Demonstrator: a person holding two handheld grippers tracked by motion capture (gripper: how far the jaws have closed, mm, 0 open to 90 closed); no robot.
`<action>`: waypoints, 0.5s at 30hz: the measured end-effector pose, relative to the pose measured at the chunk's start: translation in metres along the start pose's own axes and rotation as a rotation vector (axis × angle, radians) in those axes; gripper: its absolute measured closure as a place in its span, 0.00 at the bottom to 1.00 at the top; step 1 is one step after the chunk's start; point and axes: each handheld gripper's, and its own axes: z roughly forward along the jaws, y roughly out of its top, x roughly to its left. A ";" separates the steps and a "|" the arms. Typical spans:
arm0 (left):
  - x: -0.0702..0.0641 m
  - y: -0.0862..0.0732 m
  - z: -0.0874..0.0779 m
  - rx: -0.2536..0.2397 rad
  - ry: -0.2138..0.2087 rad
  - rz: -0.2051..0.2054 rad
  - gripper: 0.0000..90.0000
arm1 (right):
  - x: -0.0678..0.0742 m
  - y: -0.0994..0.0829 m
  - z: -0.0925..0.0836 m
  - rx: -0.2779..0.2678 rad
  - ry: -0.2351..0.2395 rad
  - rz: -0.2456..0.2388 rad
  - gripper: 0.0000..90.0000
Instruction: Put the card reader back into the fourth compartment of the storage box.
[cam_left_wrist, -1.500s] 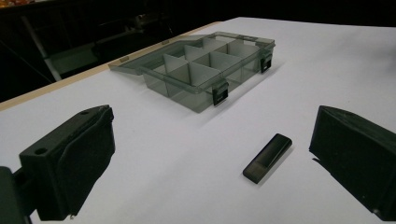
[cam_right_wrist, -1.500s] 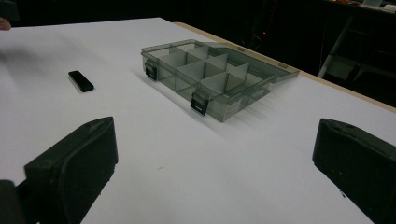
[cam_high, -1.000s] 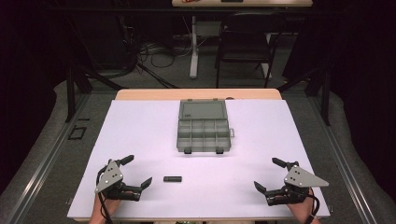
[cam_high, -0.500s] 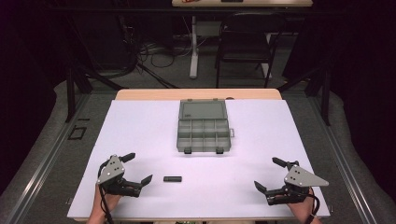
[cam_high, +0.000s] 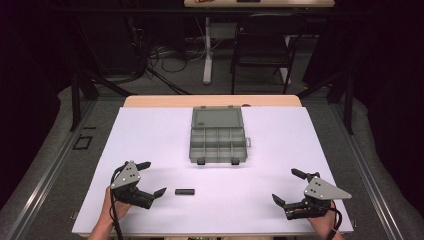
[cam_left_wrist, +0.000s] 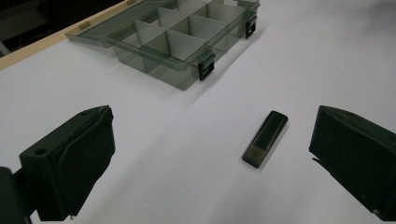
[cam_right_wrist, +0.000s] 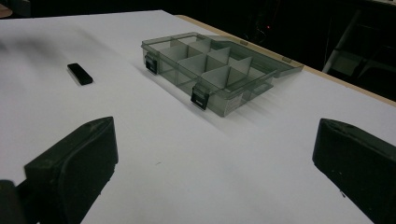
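A small flat black stick (cam_high: 185, 191) (cam_left_wrist: 265, 137) (cam_right_wrist: 80, 73) lies on the white table, in front of an open grey compartment box (cam_high: 218, 138) (cam_left_wrist: 177, 39) (cam_right_wrist: 212, 70) whose lid is folded back. My left gripper (cam_high: 148, 180) (cam_left_wrist: 210, 154) is open near the table's front left, its jaws pointing toward the stick, which lies just ahead of the right jaw. My right gripper (cam_high: 290, 186) (cam_right_wrist: 215, 158) rests open at the front right, far from both, with nothing between its jaws.
The white sheet (cam_high: 280, 150) covers most of the wooden table (cam_high: 150, 101). A chair (cam_high: 262, 42), cables and stand legs are on the floor beyond the far edge. Dark frame rails run along both sides.
My left gripper has edged slightly right toward the stick. The right gripper, the stick and the box have not moved.
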 end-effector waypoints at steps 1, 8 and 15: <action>0.000 0.000 0.000 0.001 -0.011 0.002 0.00 | 0.000 0.000 0.000 0.001 -0.001 -0.001 0.00; 0.004 0.004 0.006 0.031 -0.035 0.024 0.00 | 0.000 0.000 0.000 0.005 0.000 -0.002 0.00; 0.008 0.007 0.011 0.054 -0.057 0.039 0.00 | 0.000 0.000 0.001 0.011 0.001 0.000 0.00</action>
